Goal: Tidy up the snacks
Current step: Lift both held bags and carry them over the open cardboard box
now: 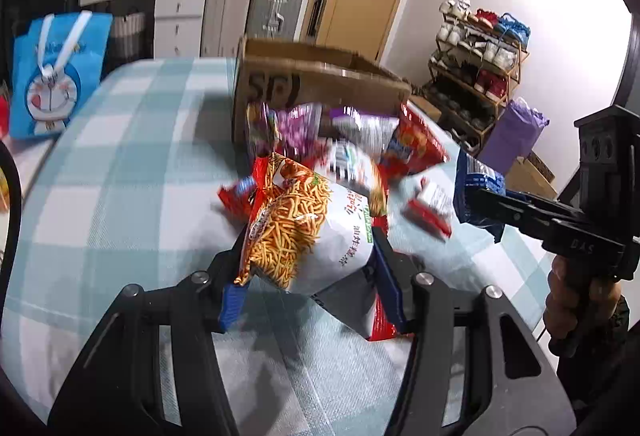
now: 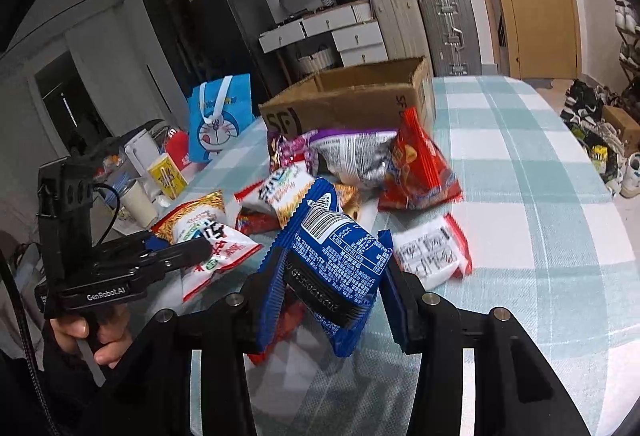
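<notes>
My left gripper (image 1: 310, 278) is shut on a white and orange noodle-stick snack bag (image 1: 304, 228), lifted slightly above the checked tablecloth (image 1: 120, 176). In the right wrist view, that same bag (image 2: 208, 236) hangs from the left gripper (image 2: 188, 254). My right gripper (image 2: 332, 294) is shut on a blue snack packet (image 2: 336, 256), also seen at the right of the left wrist view as the blue packet (image 1: 476, 188). A pile of snack bags (image 2: 360, 160) lies in front of an open cardboard box (image 1: 320, 84) (image 2: 352, 104).
A white and red packet (image 2: 432, 252) lies loose right of the pile. A blue cartoon gift bag (image 2: 218, 120), a yellow carton (image 2: 166, 176) and a cup (image 2: 138, 204) stand at the table's left edge. Suitcases (image 2: 444, 28) and a shoe rack (image 1: 476, 76) stand beyond.
</notes>
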